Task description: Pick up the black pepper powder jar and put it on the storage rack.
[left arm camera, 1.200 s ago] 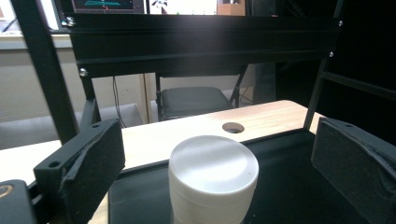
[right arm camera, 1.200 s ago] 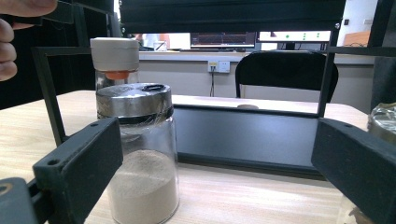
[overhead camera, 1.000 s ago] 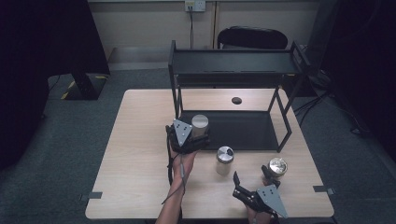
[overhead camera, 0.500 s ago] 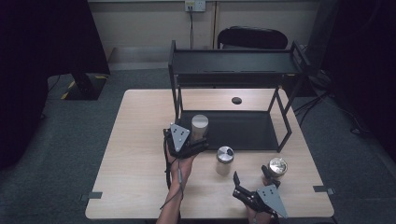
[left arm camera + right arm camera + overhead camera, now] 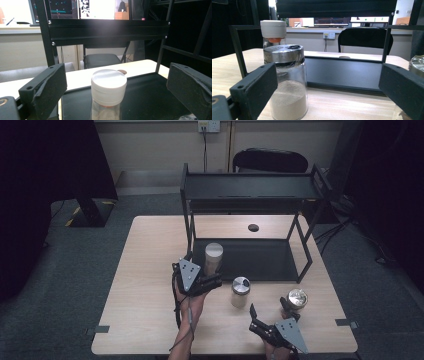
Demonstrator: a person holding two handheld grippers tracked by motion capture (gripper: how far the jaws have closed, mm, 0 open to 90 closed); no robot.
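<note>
A white-lidded jar [image 5: 214, 256] stands on the front left corner of the black rack's lower shelf [image 5: 260, 260]. My left gripper [image 5: 204, 273] is just in front of it, open; in the left gripper view the jar [image 5: 108, 87] sits ahead between the spread jaws, touching neither. A silver-lidded jar [image 5: 240, 291] of beige powder stands on the table. My right gripper [image 5: 268, 310] is open near the front edge, facing that jar [image 5: 287, 82]. A third jar with a shiny lid [image 5: 296, 300] stands beside its right jaw.
The two-tier black rack [image 5: 250, 187] takes up the back middle of the wooden table [image 5: 145, 270]. A small dark disc [image 5: 253, 227] lies on the table behind the lower shelf. A black chair [image 5: 270, 160] stands beyond the table.
My left gripper has drawn back a little from the white-lidded jar toward the person. The jars and the right gripper have stayed put.
</note>
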